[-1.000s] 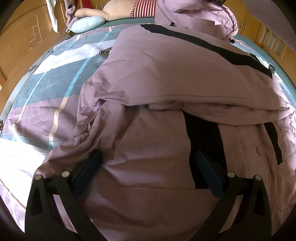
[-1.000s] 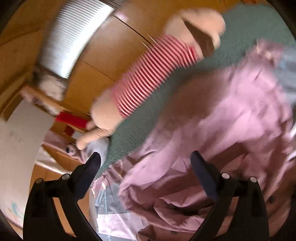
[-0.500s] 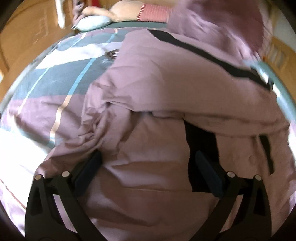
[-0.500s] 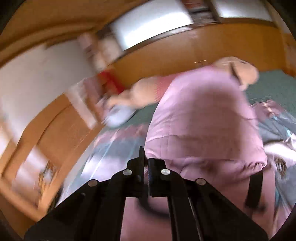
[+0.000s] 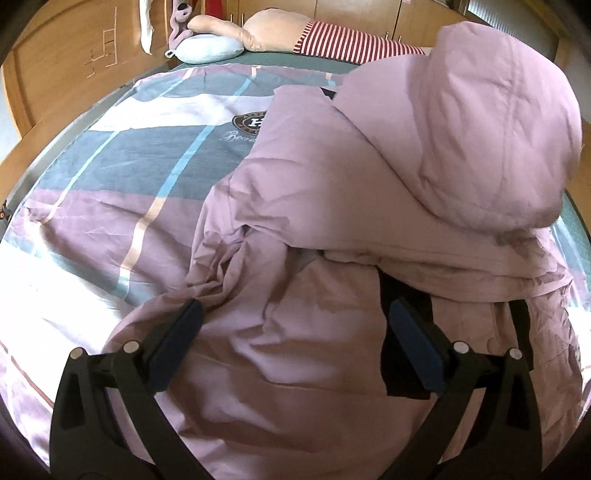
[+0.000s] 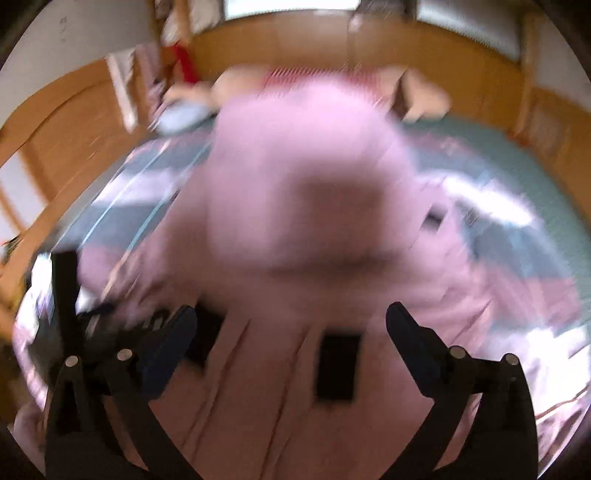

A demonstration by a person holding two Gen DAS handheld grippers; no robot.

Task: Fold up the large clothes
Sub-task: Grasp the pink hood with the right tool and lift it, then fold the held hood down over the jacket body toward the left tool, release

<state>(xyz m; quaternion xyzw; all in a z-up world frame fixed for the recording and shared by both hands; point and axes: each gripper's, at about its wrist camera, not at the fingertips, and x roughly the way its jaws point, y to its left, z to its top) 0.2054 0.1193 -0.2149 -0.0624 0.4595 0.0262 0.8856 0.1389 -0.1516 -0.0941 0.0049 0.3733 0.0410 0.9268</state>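
A large mauve padded coat (image 5: 314, 206) with black trim lies across the bed. Its hood (image 5: 480, 129) is folded over onto the body. My left gripper (image 5: 295, 325) hovers open just above the coat's lower part, with only cloth below its fingers. In the blurred right wrist view the hood (image 6: 295, 184) lies ahead on the coat. My right gripper (image 6: 291, 325) is above a black patch (image 6: 338, 369); its jaws are opening wide and nothing is pinched between them.
The striped bed cover (image 5: 129, 166) spreads to the left of the coat. At the head of the bed lie a plush toy in a red-striped shirt (image 5: 332, 35) and a pale blue pillow (image 5: 207, 50). Wooden cupboards (image 5: 66, 62) border the bed.
My right gripper swung from the head of the bed, shut on the hood, carried it over the coat and has opened; the hood now rests on the body. The left gripper rose slightly.
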